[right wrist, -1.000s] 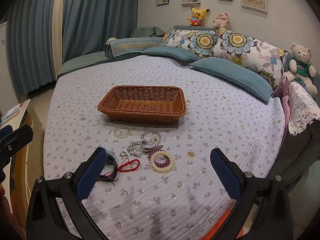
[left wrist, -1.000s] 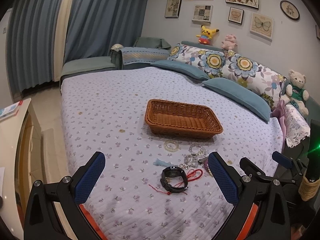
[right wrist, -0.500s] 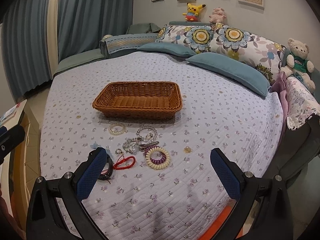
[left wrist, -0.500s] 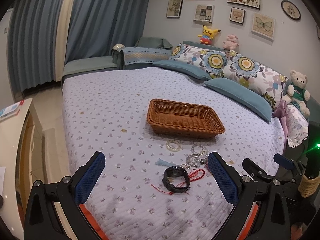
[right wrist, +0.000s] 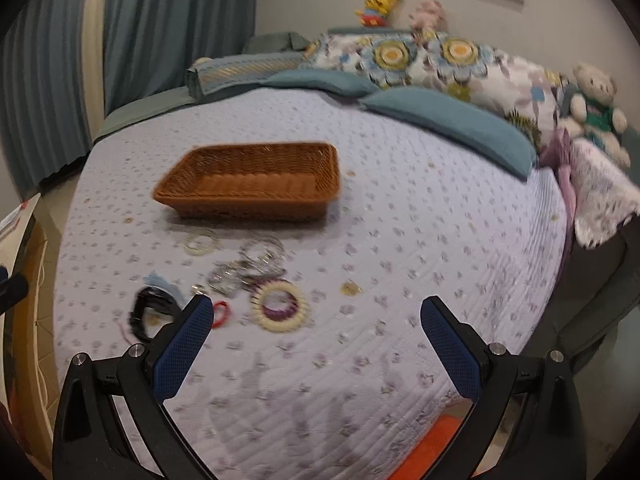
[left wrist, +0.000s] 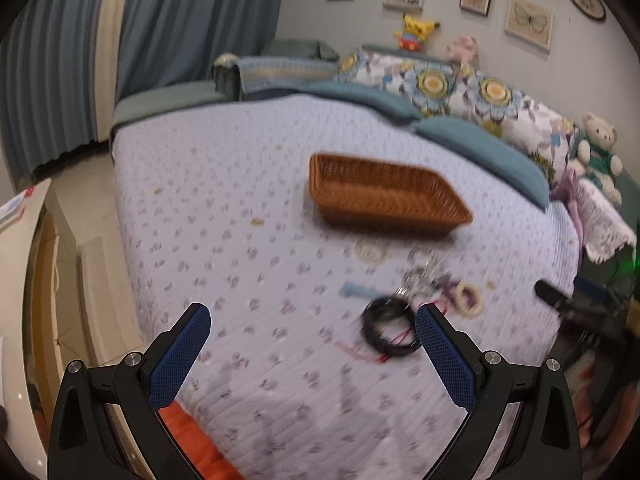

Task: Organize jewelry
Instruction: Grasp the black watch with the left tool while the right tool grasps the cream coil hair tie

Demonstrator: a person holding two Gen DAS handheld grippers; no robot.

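Note:
A brown wicker basket (left wrist: 384, 194) (right wrist: 252, 180) sits empty in the middle of the bed. In front of it lies a cluster of jewelry: a black watch (left wrist: 390, 328) (right wrist: 150, 312), a red cord (right wrist: 220, 314), a cream and purple coil ring (right wrist: 280, 306) (left wrist: 466, 298), silver bead bracelets (right wrist: 260, 254) and a pale bracelet (right wrist: 200, 242) (left wrist: 370, 250). My left gripper (left wrist: 312, 354) hovers open just short of the watch. My right gripper (right wrist: 316, 350) hovers open near the coil ring. Neither holds anything.
The quilted floral bedspread (right wrist: 400, 240) covers the bed. Blue and floral pillows (right wrist: 440, 120) and a teddy bear (right wrist: 596, 108) line the far side. A cream side table (left wrist: 20, 260) stands at the left. Blue curtains (left wrist: 180, 20) hang behind.
Both grippers have moved forward and lower toward the jewelry, which now looks larger and motion-blurred. Both stay open.

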